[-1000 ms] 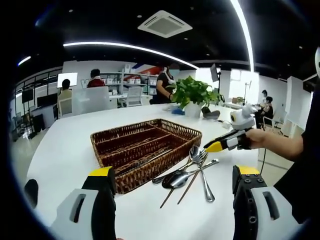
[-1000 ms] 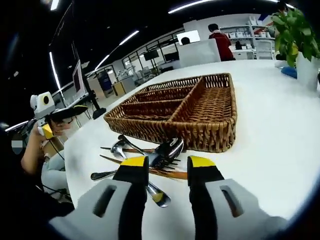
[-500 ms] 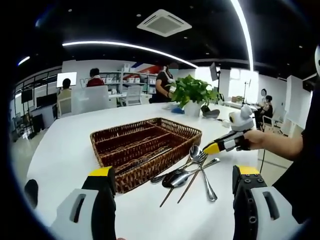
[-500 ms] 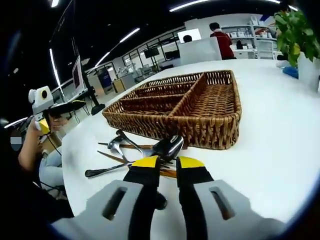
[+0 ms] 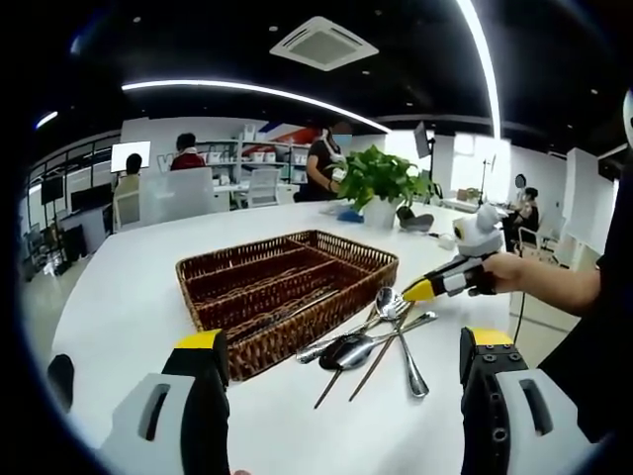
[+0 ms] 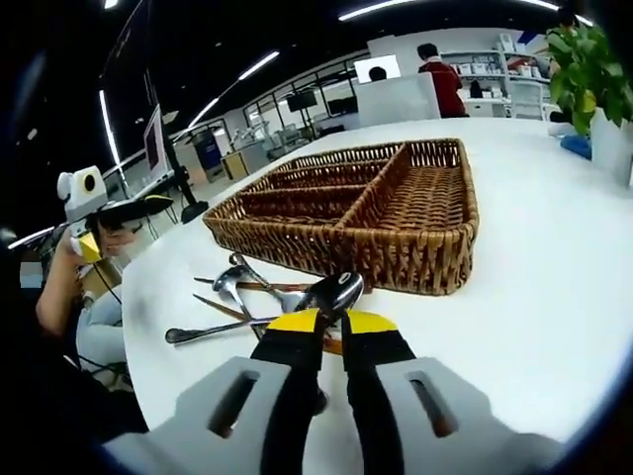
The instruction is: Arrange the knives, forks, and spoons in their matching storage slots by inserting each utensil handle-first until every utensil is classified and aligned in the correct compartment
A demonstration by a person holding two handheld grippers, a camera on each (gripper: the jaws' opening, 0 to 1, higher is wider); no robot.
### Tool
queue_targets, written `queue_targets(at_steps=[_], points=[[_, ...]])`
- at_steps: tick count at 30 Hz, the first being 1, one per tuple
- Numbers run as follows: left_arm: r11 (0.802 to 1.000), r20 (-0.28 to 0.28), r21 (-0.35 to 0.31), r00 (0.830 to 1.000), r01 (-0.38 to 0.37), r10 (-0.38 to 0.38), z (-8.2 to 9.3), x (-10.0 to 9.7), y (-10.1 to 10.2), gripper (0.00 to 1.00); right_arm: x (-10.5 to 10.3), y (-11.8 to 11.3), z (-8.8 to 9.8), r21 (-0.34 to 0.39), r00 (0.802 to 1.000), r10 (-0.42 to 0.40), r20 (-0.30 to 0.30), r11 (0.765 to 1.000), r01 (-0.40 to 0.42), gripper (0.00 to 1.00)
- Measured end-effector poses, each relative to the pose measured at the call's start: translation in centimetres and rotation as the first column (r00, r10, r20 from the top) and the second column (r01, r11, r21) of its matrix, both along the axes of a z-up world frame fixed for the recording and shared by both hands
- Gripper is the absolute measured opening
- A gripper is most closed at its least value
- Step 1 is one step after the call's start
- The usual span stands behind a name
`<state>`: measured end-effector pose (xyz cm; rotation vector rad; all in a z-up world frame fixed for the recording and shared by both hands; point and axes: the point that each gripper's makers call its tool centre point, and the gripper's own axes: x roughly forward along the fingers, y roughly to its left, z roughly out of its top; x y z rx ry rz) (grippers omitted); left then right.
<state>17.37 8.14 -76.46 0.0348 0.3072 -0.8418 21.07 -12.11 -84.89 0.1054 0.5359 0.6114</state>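
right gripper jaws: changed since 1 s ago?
Yes. The right gripper has closed over the spoon in the pile beside the wicker tray.

An open-plan office: a long white table (image 5: 129, 297), desks with monitors (image 6: 155, 148), shelves (image 5: 232, 158) along the back wall, a ceiling air vent (image 5: 323, 44), strip lights (image 5: 257, 94), a potted plant (image 5: 376, 183) and people at work.

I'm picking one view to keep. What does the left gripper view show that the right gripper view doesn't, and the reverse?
Left gripper view alone: the right gripper over the cutlery pile, and a ceiling air vent.
Right gripper view alone: its own jaws nearly shut around a spoon, and the left gripper held off the table.
Both: the wicker tray, the potted plant and the white table.
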Motion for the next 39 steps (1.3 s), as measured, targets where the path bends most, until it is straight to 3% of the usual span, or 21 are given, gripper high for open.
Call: queue_targets(at_steps=[14, 23, 39], points=[[1.000, -0.002, 0.007, 1.000, 0.008, -0.008, -0.2, -0.1, -0.2, 0.99, -0.9, 0.4, 1.4, 0.092, 1.000, 0.026, 0.001, 0.995, -0.026, 0.01], [1.000, 0.004, 0.006, 1.000, 0.011, -0.011, 0.0, -0.1, -0.2, 0.99, -1.0, 1.0, 3.0, 0.238, 1.000, 0.024, -0.010, 0.971, -0.021, 0.00], [1.000, 0.004, 0.011, 1.000, 0.021, -0.021, -0.1, -0.1, -0.4, 0.99, -0.8, 0.5, 4.6, 0.308, 1.000, -0.001, -0.004, 0.951, 0.002, 0.00]])
